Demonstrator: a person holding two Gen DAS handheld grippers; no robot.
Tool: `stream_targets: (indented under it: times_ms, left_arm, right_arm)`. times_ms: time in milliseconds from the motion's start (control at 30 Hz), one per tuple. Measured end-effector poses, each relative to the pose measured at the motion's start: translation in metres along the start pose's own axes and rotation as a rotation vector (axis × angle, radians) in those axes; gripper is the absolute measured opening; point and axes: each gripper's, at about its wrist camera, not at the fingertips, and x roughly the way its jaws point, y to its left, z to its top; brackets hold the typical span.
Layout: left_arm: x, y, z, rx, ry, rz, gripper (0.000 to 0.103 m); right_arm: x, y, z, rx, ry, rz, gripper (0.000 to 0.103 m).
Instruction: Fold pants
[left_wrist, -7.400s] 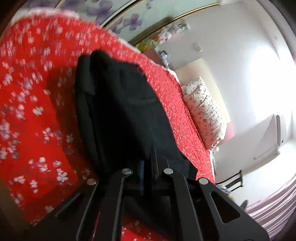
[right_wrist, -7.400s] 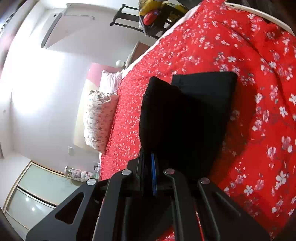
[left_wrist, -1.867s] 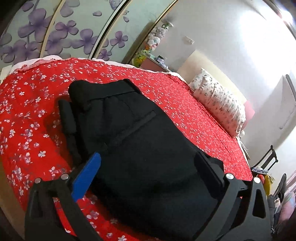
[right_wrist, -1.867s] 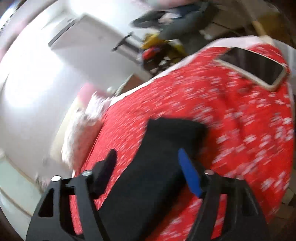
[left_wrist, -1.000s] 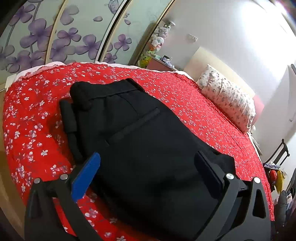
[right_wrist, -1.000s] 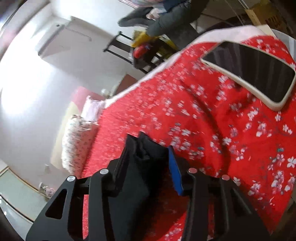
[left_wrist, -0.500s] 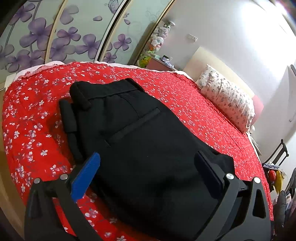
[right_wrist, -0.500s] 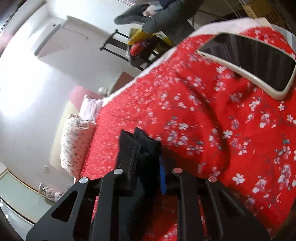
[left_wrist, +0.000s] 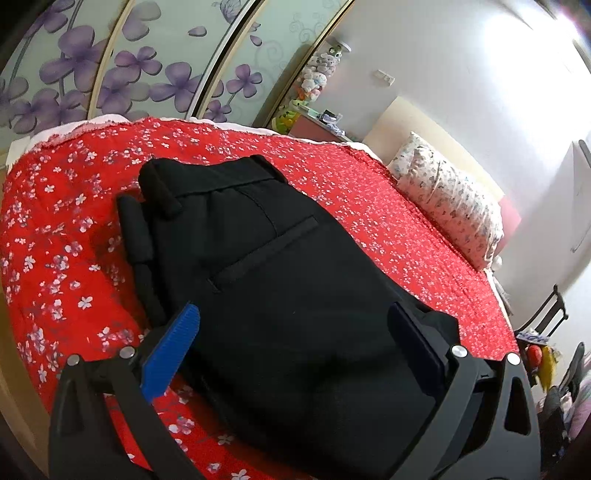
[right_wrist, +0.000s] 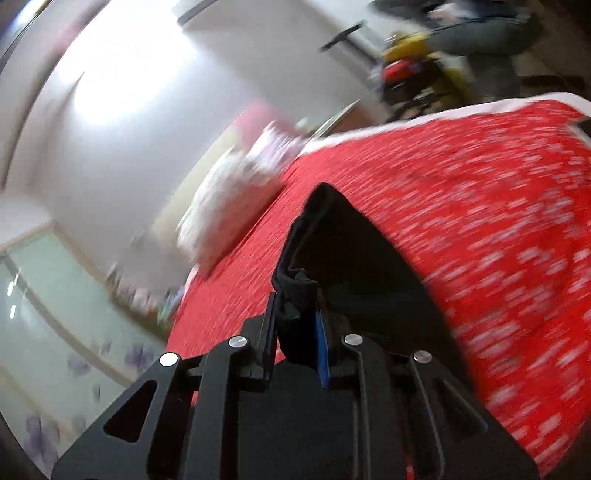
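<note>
Black pants lie folded on the red flowered bedspread, waistband at the far left, back pocket facing up. My left gripper is open, its jaws wide apart over the near part of the pants, touching nothing. In the right wrist view my right gripper is shut on a bunched end of the pants and holds it raised above the bedspread. That view is motion blurred.
A flowered pillow lies at the head of the bed, also in the right wrist view. Sliding wardrobe doors with purple flowers stand behind the bed. A chair with clothes stands beyond the bed edge.
My right gripper has closed on the end of the pants and lifted it, swinging fast. My left gripper has stayed open and still over the pants.
</note>
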Motion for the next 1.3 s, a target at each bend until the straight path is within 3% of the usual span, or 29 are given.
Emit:
stream_targets:
  times_ms: [133,300,533,667,800,933,1067,1300]
  left_arm:
    - [-0.001,0.004,0.002,-0.016,0.004,-0.022,0.101]
    - [-0.001,0.006,0.003,-0.026,0.009,-0.032,0.101]
    - [-0.003,0.011,0.005,-0.031,0.022,-0.057,0.101]
    - [-0.002,0.012,0.006,-0.032,0.028,-0.066,0.101]
    - [-0.003,0.014,0.006,-0.034,0.031,-0.075,0.101]
    - [-0.003,0.015,0.006,-0.038,0.033,-0.080,0.101]
    - [-0.002,0.016,0.007,-0.039,0.034,-0.084,0.101]
    - [-0.002,0.014,0.006,-0.034,0.030,-0.071,0.101]
  right_arm:
    - [0.035,0.062,-0.040,-0.076,0.139,0.081,0.018]
    - [0.080,0.118,-0.105,-0.164,0.322,0.110,0.018]
    - [0.110,0.153,-0.188,-0.285,0.514,0.055,0.018]
    - [0.109,0.168,-0.198,-0.265,0.510,0.084,0.018]
    - [0.115,0.190,-0.210,-0.365,0.543,0.076,0.018]
    - [0.114,0.196,-0.219,-0.313,0.552,0.127,0.018]
    - [0.113,0.207,-0.230,-0.398,0.562,0.114,0.018]
    - [0.114,0.207,-0.230,-0.302,0.548,0.150,0.018]
